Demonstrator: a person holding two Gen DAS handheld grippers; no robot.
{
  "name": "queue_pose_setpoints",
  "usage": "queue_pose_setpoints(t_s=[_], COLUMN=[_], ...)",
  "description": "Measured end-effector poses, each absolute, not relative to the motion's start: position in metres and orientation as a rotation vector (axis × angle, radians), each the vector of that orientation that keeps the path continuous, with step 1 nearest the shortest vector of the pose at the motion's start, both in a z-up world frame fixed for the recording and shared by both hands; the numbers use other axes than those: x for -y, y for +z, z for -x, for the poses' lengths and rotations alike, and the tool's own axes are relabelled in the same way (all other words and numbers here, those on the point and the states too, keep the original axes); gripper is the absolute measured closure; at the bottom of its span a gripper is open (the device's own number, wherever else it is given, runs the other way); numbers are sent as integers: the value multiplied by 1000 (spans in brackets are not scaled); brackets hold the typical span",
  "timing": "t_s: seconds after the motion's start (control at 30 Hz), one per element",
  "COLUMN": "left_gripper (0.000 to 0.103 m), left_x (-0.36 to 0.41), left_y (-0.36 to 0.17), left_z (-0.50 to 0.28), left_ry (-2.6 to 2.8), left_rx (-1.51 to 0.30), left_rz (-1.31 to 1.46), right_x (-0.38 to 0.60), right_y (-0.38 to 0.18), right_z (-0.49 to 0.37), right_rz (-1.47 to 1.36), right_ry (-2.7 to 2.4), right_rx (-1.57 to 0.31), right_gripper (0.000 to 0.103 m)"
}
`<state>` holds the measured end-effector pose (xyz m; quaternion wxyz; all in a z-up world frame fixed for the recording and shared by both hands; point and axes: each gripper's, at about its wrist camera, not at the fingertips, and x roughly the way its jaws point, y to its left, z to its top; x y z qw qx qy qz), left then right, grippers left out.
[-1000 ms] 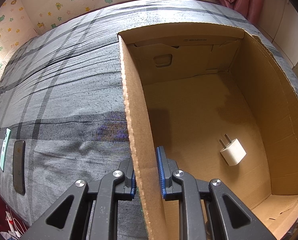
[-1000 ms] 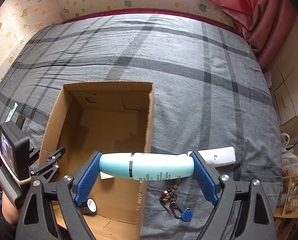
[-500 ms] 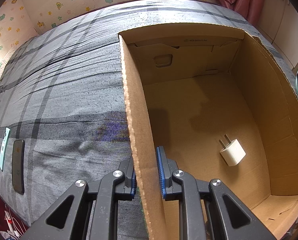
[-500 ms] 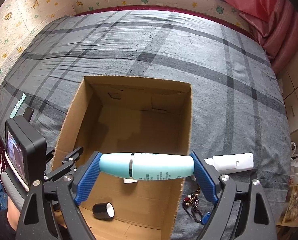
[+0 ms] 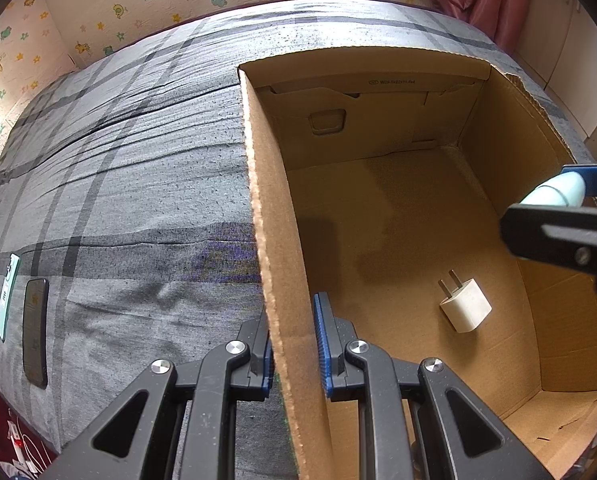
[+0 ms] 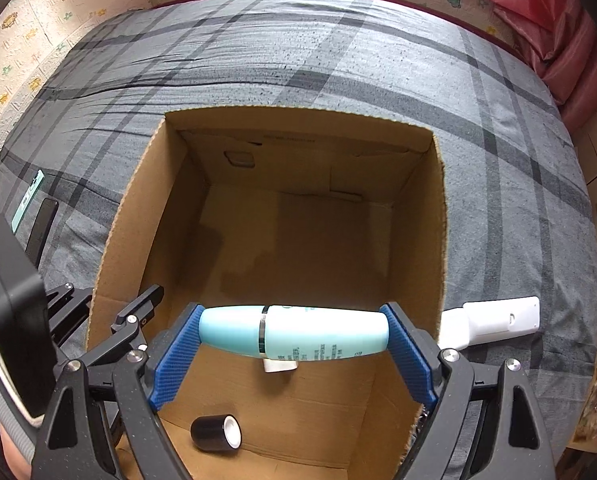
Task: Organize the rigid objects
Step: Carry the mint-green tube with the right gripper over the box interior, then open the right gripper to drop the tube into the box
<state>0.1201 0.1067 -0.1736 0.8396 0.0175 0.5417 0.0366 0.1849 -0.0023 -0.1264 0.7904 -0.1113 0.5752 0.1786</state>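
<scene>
An open cardboard box (image 6: 438,216) sits on the grey plaid bed. My right gripper (image 6: 294,340) is shut on a teal bottle (image 6: 298,338), held crosswise above the box's inside. My left gripper (image 5: 294,344) is shut on the box's left wall (image 5: 274,240). Inside the box lie a white charger plug (image 5: 464,304) and a black roll with a white core (image 6: 216,432). The bottle's tip (image 5: 558,192) and the right gripper's finger show at the right edge of the left wrist view.
A white remote (image 6: 494,322) lies on the bed right of the box. A black phone (image 5: 34,332) and a teal card (image 5: 6,296) lie at the bed's left edge. Pink curtains (image 6: 558,20) hang at the far right.
My right gripper has carried the teal bottle leftward and forward from beside the box to above its inside. The left gripper has kept its hold on the box wall.
</scene>
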Motion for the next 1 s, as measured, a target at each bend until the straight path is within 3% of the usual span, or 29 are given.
queue_pose_setpoints(t_s=[0.4,1.0], left_gripper=[84,84], left_x=[-105,-104], left_y=[-172,-171], left_z=[-121,-119], left_ry=[75,78], left_rx=[-1144,-1141], left_rz=[-36,-40], right_x=[-9,-20], right_y=[-163,-171], right_z=[-190,-187], right_rz=[314,356], right_ry=[348,330], right_rx=[-1280,-1264], right_gripper=[12,12])
